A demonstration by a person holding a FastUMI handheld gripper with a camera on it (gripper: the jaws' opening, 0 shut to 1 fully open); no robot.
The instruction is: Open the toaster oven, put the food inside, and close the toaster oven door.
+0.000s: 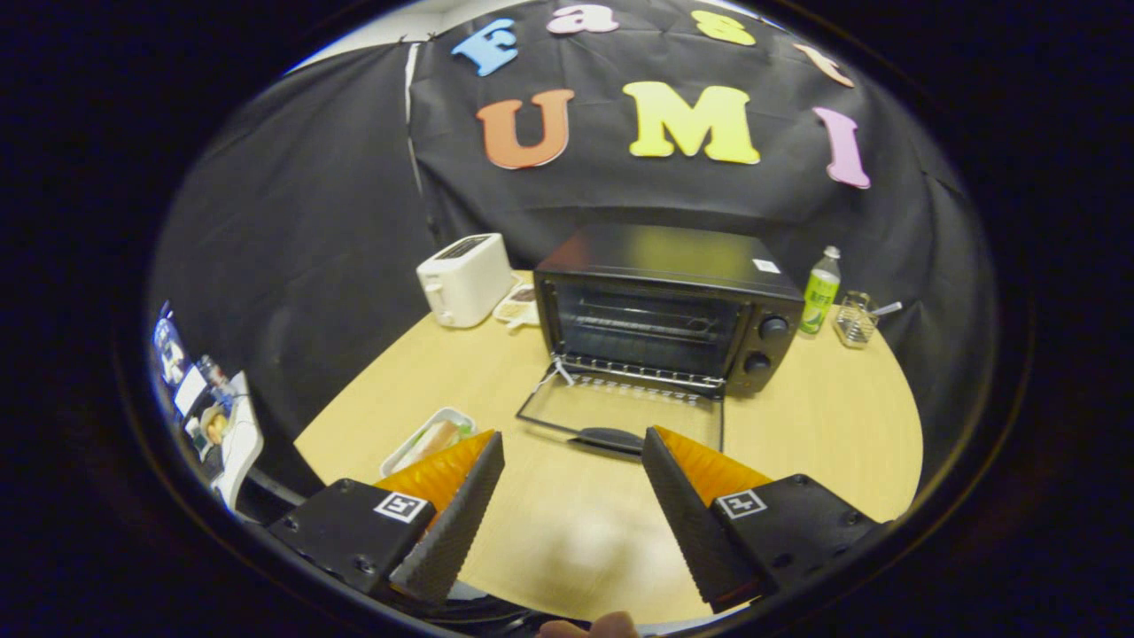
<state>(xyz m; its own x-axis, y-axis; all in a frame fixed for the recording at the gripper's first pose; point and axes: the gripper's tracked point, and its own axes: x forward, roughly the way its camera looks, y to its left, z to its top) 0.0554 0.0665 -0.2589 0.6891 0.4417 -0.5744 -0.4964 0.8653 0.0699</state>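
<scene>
Gripper [572,452] fingers spread wide, holding nothing, above table [824,425]. Toaster oven [664,306] beyond fingers, door [620,412] down. Food tray [427,439] just beside left finger.

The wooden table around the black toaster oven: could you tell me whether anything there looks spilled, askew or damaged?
Nothing stands out. The black toaster oven sits squarely with its glass door folded flat open, the white tray of food lies level beside the left finger, and the open claw holds nothing.
</scene>
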